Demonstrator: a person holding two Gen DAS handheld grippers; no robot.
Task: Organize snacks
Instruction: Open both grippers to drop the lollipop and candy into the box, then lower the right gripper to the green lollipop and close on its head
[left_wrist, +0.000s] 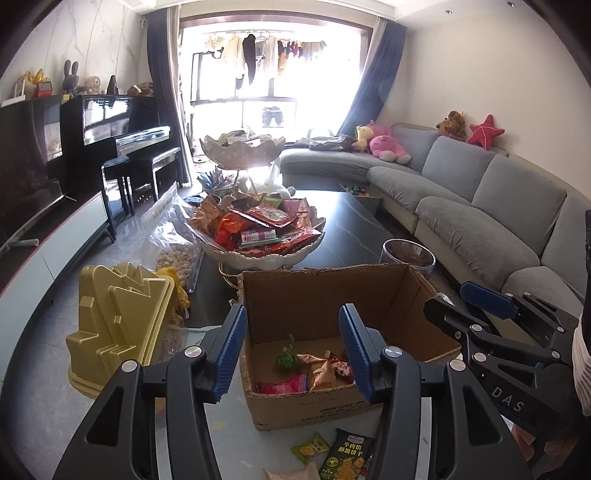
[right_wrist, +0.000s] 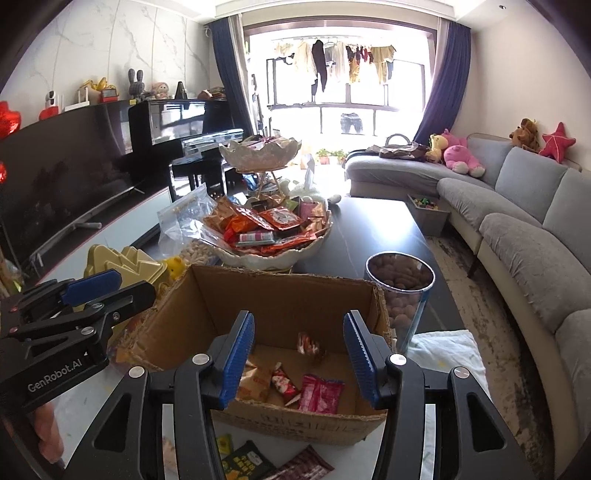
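Note:
An open cardboard box (left_wrist: 317, 295) (right_wrist: 280, 295) stands on the table with several small snack packets on its floor, among them a red packet (right_wrist: 319, 393) and a green candy (left_wrist: 286, 358). Loose packets lie in front of the box: a dark green biscuit pack (left_wrist: 345, 458) and a yellow-green one (left_wrist: 310, 446). My left gripper (left_wrist: 293, 354) is open and empty over the box's near left part. My right gripper (right_wrist: 299, 360) is open and empty over the box's near edge. Each gripper also shows in the other's view, the right (left_wrist: 469, 299) and the left (right_wrist: 110, 288).
A tiered white dish (left_wrist: 258, 254) (right_wrist: 269, 258) heaped with snack packets stands behind the box. A gold plastic container (left_wrist: 118, 325), a bag of nuts (left_wrist: 173, 251) and a clear jar of nuts (right_wrist: 400, 291) flank the box. A grey sofa (right_wrist: 517, 229) runs along the right.

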